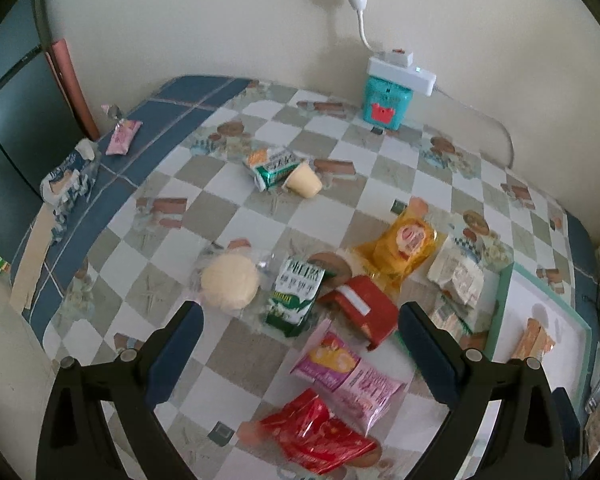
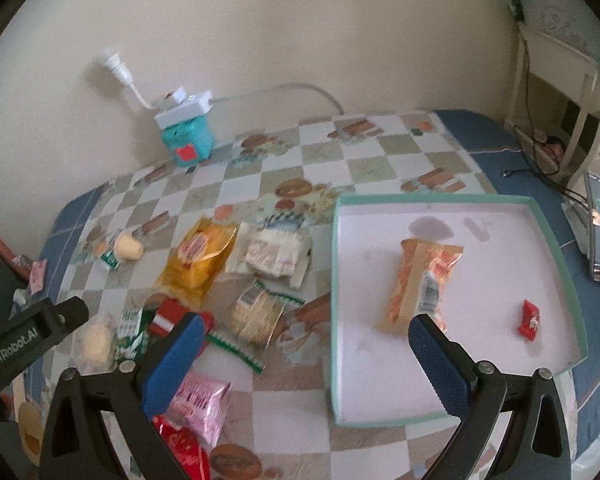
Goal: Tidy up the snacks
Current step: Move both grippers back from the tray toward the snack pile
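Cream wall [image 2: 300, 32] behind desk [image 2: 364, 160], plain, softly lit. Desk cover checkered white-grey, blue border. White plug and cord [image 1: 358, 8] on wall, running to white power strip [image 1: 402, 70]. Dark panel [image 1: 8, 128] left. White chair [image 2: 560, 92] right, cables beside it.

Left claw [image 1: 300, 320]: both blue-padded fingers [image 1: 178, 354] spread wide, nothing between them, angled downward. Right claw [image 2: 306, 344]: fingers [image 2: 440, 364] likewise spread wide and empty, angled downward. In the right wrist view, the left claw's black body appears at the left edge.
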The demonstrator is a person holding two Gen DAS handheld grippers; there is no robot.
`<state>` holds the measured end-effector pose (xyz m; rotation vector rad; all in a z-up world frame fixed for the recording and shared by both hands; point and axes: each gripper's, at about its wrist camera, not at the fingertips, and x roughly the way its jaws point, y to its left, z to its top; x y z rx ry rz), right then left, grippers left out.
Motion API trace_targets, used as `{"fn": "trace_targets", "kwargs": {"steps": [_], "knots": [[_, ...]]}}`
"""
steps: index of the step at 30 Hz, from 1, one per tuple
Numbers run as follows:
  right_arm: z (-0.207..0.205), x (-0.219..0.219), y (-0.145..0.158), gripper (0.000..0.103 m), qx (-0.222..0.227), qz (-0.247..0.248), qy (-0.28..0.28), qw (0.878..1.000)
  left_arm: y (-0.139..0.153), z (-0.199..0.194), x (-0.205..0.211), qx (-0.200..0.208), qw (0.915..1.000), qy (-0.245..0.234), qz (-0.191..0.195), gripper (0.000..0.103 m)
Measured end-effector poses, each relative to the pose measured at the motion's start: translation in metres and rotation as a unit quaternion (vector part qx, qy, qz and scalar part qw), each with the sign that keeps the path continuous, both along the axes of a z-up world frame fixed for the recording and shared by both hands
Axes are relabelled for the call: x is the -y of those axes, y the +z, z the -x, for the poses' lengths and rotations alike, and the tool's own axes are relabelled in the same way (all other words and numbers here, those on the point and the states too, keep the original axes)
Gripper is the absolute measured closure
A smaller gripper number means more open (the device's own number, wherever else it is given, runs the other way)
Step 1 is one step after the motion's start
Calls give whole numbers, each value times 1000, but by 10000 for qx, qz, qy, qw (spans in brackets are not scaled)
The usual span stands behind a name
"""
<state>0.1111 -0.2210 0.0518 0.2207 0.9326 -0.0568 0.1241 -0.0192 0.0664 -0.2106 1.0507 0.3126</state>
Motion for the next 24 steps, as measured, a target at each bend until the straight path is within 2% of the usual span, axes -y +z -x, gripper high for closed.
{"fn": "trace_targets", "kwargs": {"steps": [6, 14, 19, 24], "knots": [[2, -1, -6, 0, -367, -32, -97, 9993, -13, 7, -15, -251, 9995, 50, 185, 5], [-1, -7, -34, 0, -1281, 22, -118, 9917, -33, 11, -26, -567, 9978, 63, 347, 5], [3, -9, -42, 0, -1523, -58, -87, 9883, -47, 12, -23, -760, 9962, 22, 435, 5], [12, -12, -38, 0, -1528, -45, -80, 9882, -57, 18, -19, -898, 9945, 7, 532, 5]]}}
